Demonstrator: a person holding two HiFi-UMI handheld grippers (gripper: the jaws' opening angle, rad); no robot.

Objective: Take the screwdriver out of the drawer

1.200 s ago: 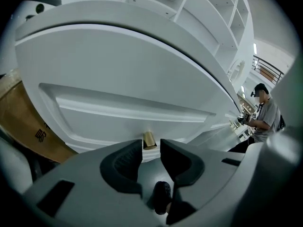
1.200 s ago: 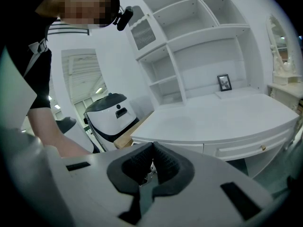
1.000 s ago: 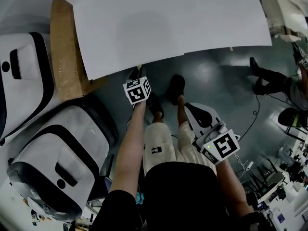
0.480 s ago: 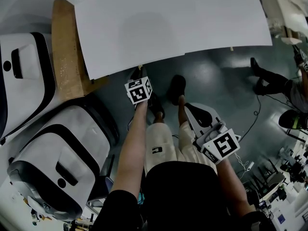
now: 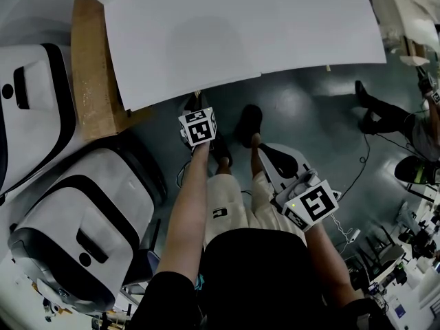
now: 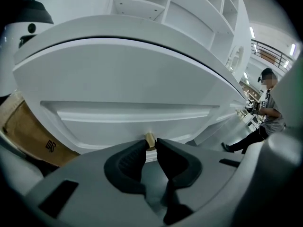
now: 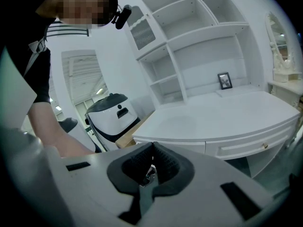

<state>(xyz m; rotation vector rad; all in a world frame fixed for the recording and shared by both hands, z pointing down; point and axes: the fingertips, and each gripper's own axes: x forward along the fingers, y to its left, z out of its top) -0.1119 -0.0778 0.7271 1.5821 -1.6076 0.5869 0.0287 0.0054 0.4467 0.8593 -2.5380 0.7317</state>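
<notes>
The right claw is held back from the surface, jaws together on nothing. The left claw has just been closing its jaws, and they pinch the small brass knob of the drawer. The drawer is shut, so opening it looks like the step in hand. The next move calls for a straight pull toward the body without letting the knob slip. The drawer front is white with a recessed panel, tucked under the surface's edge. No screwdriver shows; presumably it lies inside.
</notes>
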